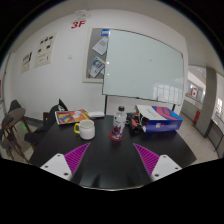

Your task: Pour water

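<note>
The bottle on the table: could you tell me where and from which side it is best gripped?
Probably mid-body, from straight ahead: the bottle stands upright, beyond the open hand-held gripper, roughly centred between its fingers. The mug beside it leaves the near side free.

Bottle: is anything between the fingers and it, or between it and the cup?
Nothing visible blocks either path. The bottle stands upright on the dark table, beyond the open fingers with bare tabletop between. The cup sits just beside the bottle, apart from it, with nothing between them.
</note>
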A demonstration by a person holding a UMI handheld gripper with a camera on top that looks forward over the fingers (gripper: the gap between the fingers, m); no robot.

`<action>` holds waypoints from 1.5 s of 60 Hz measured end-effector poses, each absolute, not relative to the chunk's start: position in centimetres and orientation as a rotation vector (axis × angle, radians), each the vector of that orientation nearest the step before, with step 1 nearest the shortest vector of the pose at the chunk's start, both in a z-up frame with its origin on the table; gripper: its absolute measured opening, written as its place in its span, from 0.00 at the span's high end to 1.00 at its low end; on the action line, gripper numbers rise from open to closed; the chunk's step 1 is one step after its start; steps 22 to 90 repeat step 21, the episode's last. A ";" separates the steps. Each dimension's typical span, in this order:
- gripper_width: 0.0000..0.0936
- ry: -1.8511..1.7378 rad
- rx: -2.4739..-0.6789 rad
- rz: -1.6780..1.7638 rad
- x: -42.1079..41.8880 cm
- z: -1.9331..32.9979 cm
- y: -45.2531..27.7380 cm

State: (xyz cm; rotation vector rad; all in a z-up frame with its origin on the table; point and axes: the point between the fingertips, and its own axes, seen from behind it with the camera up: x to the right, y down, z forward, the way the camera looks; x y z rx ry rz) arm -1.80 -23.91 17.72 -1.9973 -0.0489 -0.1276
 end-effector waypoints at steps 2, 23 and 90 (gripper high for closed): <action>0.10 -0.049 -1.996 -0.132 -2.1 18.0 -25.1; 0.10 -0.013 -2.002 -0.141 -2.8 18.8 -29.9; 0.10 -0.013 -2.002 -0.141 -2.8 18.8 -29.9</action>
